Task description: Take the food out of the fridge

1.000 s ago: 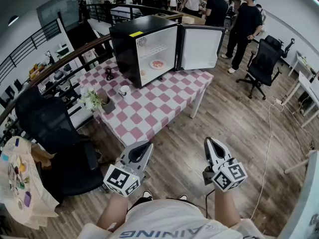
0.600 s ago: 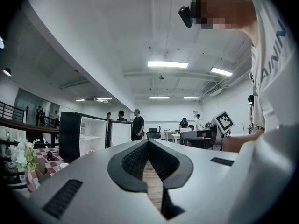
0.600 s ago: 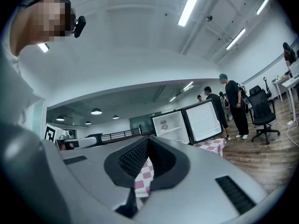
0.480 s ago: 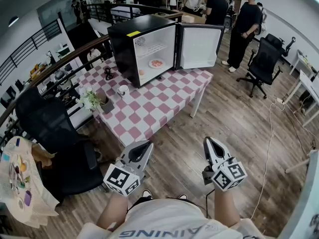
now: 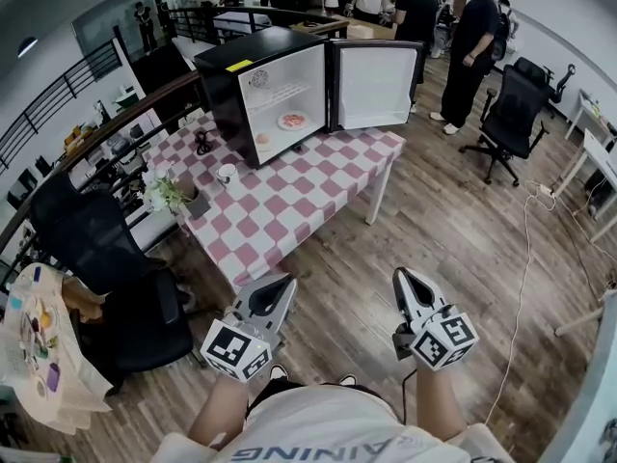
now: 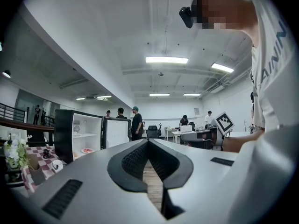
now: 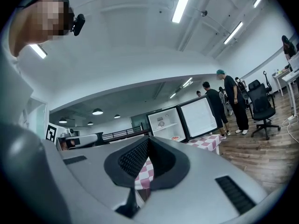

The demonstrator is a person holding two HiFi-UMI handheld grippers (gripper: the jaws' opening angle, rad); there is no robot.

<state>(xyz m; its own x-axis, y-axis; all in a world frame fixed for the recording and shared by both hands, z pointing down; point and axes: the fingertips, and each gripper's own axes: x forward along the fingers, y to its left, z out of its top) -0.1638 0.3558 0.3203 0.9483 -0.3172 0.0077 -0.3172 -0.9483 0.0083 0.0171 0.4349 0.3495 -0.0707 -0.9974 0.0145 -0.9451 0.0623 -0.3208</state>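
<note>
The bench and open fridge now sit further left in the head view. The left gripper and right gripper point level toward them, jaws clenched on nothing. The food lies inside the fridge.

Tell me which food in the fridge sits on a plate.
The reddish food: it lies on a white plate nearer the open door; the smaller orange item lies to its left, with no plate visible.
</note>
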